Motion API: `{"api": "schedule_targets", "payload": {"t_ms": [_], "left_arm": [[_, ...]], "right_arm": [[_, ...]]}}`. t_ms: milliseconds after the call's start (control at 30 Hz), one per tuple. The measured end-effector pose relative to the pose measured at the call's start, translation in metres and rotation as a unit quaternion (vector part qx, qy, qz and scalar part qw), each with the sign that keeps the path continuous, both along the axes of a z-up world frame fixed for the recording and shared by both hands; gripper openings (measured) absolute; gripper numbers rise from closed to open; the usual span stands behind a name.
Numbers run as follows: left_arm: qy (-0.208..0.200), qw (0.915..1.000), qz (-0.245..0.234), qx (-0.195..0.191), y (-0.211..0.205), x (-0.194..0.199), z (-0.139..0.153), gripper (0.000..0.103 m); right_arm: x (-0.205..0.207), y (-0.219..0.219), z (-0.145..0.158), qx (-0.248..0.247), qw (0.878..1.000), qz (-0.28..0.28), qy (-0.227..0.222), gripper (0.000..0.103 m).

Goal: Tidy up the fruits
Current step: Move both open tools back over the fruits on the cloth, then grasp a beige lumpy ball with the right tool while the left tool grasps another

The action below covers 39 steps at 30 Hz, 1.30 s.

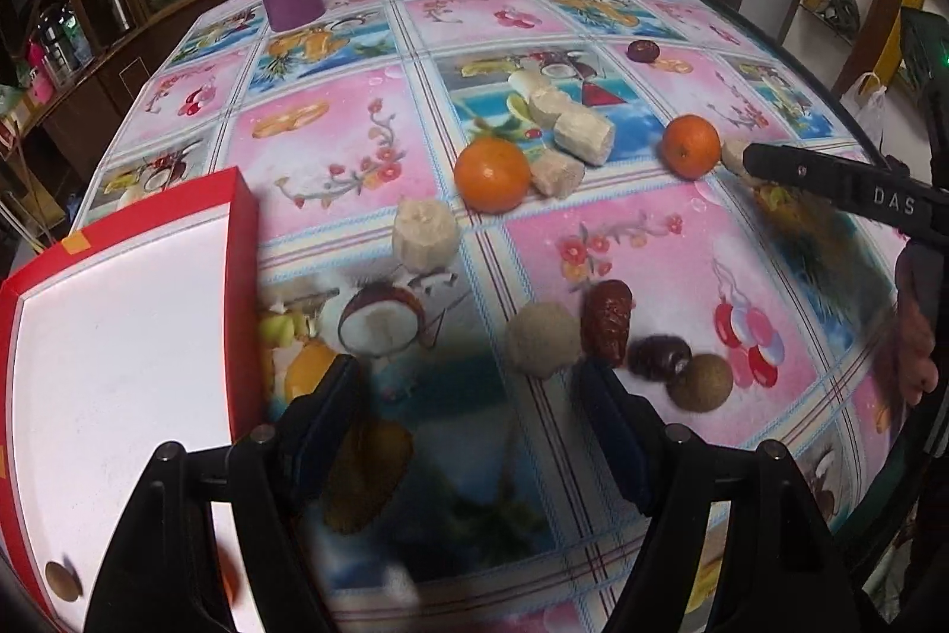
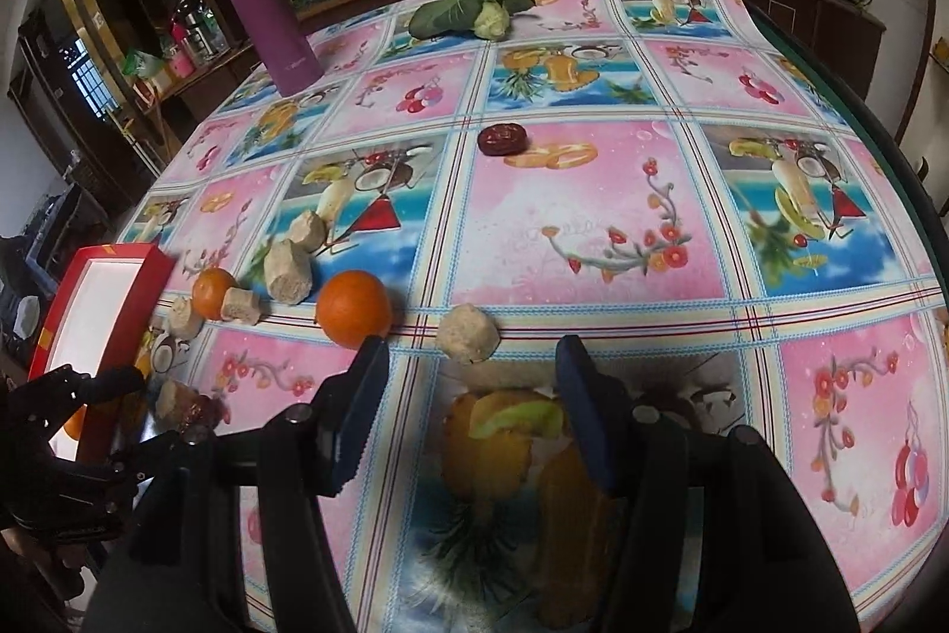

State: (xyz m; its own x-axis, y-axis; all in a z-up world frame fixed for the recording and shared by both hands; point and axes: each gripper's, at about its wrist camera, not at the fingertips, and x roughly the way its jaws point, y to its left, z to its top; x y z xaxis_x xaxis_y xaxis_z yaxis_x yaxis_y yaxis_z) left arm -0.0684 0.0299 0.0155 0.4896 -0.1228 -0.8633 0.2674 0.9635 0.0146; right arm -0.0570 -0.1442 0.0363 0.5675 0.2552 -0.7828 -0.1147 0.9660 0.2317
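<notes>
Both my grippers are over the table, jaws apart, nothing between the pads. Left gripper (image 1: pixel 474 384) stands fairly wide above the printed tablecloth (image 1: pixel 623 241); a pale banana chunk (image 1: pixel 543 339) sits just ahead of the right fingertip, touching a wrinkled red date (image 1: pixel 606 327), with a darker date (image 1: pixel 658 357) and a round brown fruit (image 1: pixel 700 382) just beside those. Red box (image 1: pixel 118 336) with white inside is at my left, cut off by the frame edge; a small brown disc (image 1: pixel 62 581) and an orange blur lie in it near my gripper body, too blurred to identify. Right gripper (image 2: pixel 471 366) is about half open, a banana chunk (image 2: pixel 468 333) just ahead of the gap and an orange (image 2: pixel 354 308) beside the left fingertip. Further left, a second orange (image 2: pixel 212 293) touches more banana pieces (image 2: pixel 287 271). A lone date (image 2: pixel 503 139) sits well apart mid-table. Leafy vegetable (image 2: pixel 474 7) and purple flask (image 2: pixel 267 16) are at the far edge. Printed fruit on the cloth is easily confused with real pieces. In the right view, the left gripper hides part of the box.
</notes>
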Motion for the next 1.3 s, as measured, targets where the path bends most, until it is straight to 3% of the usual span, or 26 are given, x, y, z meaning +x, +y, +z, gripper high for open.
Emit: {"api": "schedule_targets", "payload": {"t_ms": [167,233,467,800,1033,1300], "left_arm": [[-0.006,0.9998,-0.014,-0.015,-0.005,0.005,0.002,0.053],[-0.008,0.9997,-0.017,-0.017,-0.005,0.006,0.002,0.052],[-0.011,0.9993,-0.005,-0.035,0.006,0.01,0.003,0.026],[-0.008,0.9982,0.01,-0.058,0.011,0.011,0.003,0.024],[-0.021,0.9972,0.019,-0.069,0.017,0.002,0.015,0.024],[-0.076,0.9919,0.05,-0.088,0.057,-0.031,0.051,0.024]], "right_arm": [[0.001,0.002,-0.002,-0.005,1.0,0.003,0.001,0.06],[0.003,0.004,-0.003,-0.01,1.0,0.004,0.001,0.059],[0.012,0.011,-0.007,-0.023,1.0,0.0,0.003,0.051],[0.014,0.024,-0.01,-0.108,0.994,-0.019,-0.014,0.024],[0.007,0.011,-0.006,-0.069,0.997,-0.035,-0.013,0.024],[-0.025,0.03,0.024,-0.018,0.999,-0.015,-0.043,0.024]]}}
